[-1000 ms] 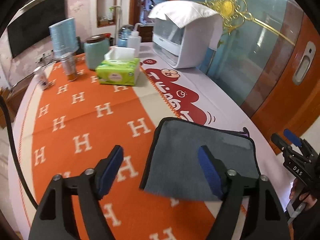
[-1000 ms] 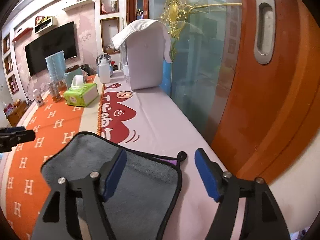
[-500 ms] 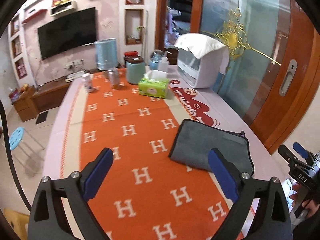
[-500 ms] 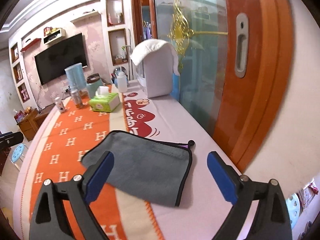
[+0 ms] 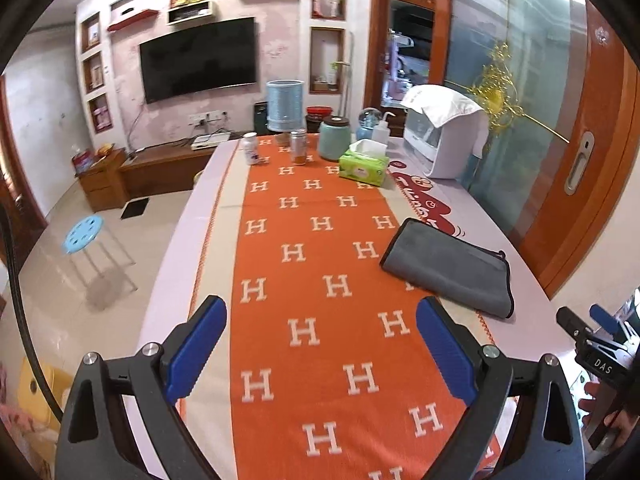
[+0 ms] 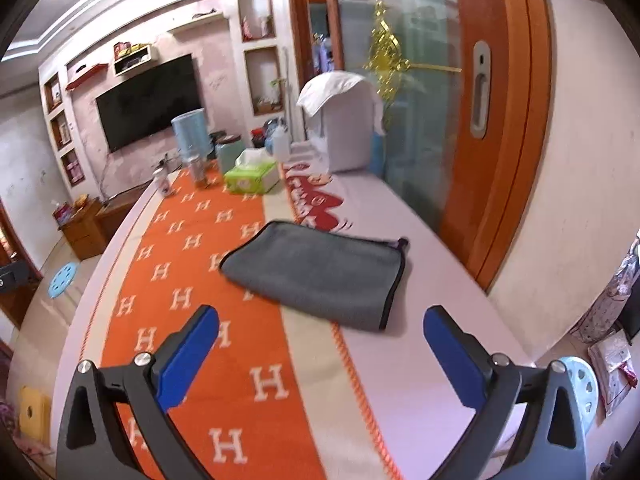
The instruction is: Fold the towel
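On the left side, the left gripper (image 5: 320, 344) hangs above the orange cloth (image 5: 312, 280) with the white letters. Its two blue fingers are spread wide and hold nothing. The worktop (image 5: 184, 232) under that cloth is long, and cans, a jar and a green tissue box (image 5: 363, 165) stand at its far end.

The gray towel (image 5: 448, 270) lies flat on the worktop, ahead of this gripper and off to its right. It looks already folded, a neat shape with a dark edge. Its long side runs from the orange cloth out toward the door side of the worktop.

Further right, the right gripper (image 6: 320, 350) is wide open too and holds nothing. From here the towel (image 6: 316, 276) lies almost straight ahead, with its near edge not far beyond the blue fingers. So the right gripper seems nearer to the towel than the left one.

Neither gripper touches the towel. I think the folding is nearly done, or done. If one more fold is wanted, the right gripper has the shorter reach to the near edge.
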Tool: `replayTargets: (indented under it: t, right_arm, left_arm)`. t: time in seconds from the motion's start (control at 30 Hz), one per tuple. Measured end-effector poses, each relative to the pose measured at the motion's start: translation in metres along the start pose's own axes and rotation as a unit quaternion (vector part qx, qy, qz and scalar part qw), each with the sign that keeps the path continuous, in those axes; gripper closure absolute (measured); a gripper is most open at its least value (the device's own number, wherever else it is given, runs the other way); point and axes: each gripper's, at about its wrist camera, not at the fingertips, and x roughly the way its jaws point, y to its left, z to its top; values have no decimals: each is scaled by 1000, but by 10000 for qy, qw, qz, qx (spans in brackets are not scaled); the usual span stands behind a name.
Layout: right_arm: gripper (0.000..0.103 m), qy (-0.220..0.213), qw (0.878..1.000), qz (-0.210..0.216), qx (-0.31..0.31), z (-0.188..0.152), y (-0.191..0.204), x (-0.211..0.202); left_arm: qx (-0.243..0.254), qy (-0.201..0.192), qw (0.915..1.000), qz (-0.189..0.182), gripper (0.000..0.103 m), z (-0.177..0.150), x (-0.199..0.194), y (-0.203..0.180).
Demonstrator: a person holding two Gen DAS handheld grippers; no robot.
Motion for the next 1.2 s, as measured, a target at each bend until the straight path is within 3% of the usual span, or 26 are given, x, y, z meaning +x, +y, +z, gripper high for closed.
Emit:
replayTargets:
  t: [0.27,0.53,0.67,0.87,1.2]
  right_arm:
    - [1,765,9965,332,-67,-18,-4,-7]
    - [0,1421,9853,804,-499,-44,5,-18]
    - [0,1660,9789,1004,-647,-48,10,-26]
    - [0,1817,9732,1171,-781,-44,20,-45]
    - [0,1782,9760,1074,-637,-44,29,-63]
  left_arm:
    - [-774,418,9954,366,8,-58,-15,0]
    - [-1084,1233,9846,605,8,-108,-18,-14]
    - [-949,1384,9829,757,8,-111,-22,-27]
    - [-795,1414,9845,670,8,-99,-30,-42]
    - [-741,1276,9866,695,8,-91,-32,-41]
